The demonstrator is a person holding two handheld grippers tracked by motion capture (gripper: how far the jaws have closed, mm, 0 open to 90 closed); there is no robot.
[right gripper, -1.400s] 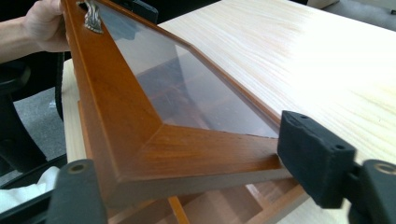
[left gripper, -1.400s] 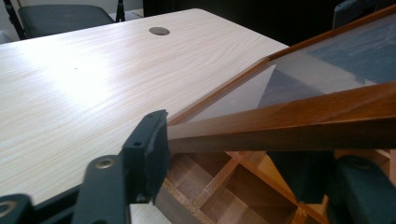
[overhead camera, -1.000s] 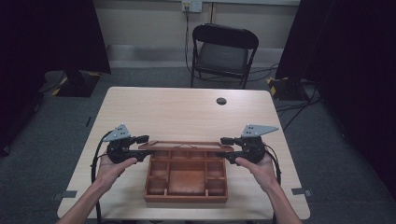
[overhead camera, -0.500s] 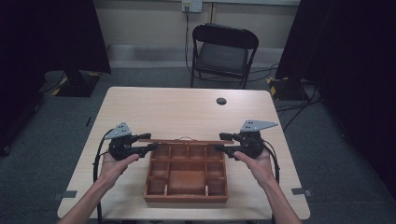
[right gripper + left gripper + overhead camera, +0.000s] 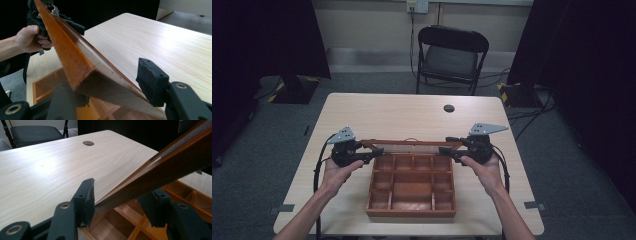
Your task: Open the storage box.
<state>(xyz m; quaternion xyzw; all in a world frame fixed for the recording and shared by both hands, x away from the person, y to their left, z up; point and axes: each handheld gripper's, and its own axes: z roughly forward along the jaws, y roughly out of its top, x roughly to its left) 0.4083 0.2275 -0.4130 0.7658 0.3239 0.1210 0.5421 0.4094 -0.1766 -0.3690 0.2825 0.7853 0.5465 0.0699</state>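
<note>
One hinged lid (image 5: 411, 145), a glazed pane in a brown wooden frame, is held raised and tilted over the 12 o'clock edge of one wooden compartment box (image 5: 411, 212), which lies on the near half of the table (image 5: 387, 115). The lid is judged stiff and moderately heavy for its thinness, with a fragile pane and a varnished, rather slippery frame. Hold is therefore best taken on the wooden side rails, never on the glass, and evenly at both ends so that the hinges are not twisted. That is how it is taken. The left gripper (image 5: 373, 154) is set at the lid's 9 o'clock end, its jaws have just been closing, and the frame corner lies between them, one pad against the wood. The right gripper (image 5: 451, 150) is set at the 3 o'clock end, at a middling opening, with the rail between its jaws. The grip appears firm on both sides, though full pad contact cannot be confirmed. Counted: two grippers, one lid, one box with a grid of small compartments around a larger middle one (the exact number is not clear), one round cable hole (image 5: 449, 108) at 1 o'clock from the box, and one folding chair (image 5: 451, 60) at 12 o'clock beyond the table.
</note>
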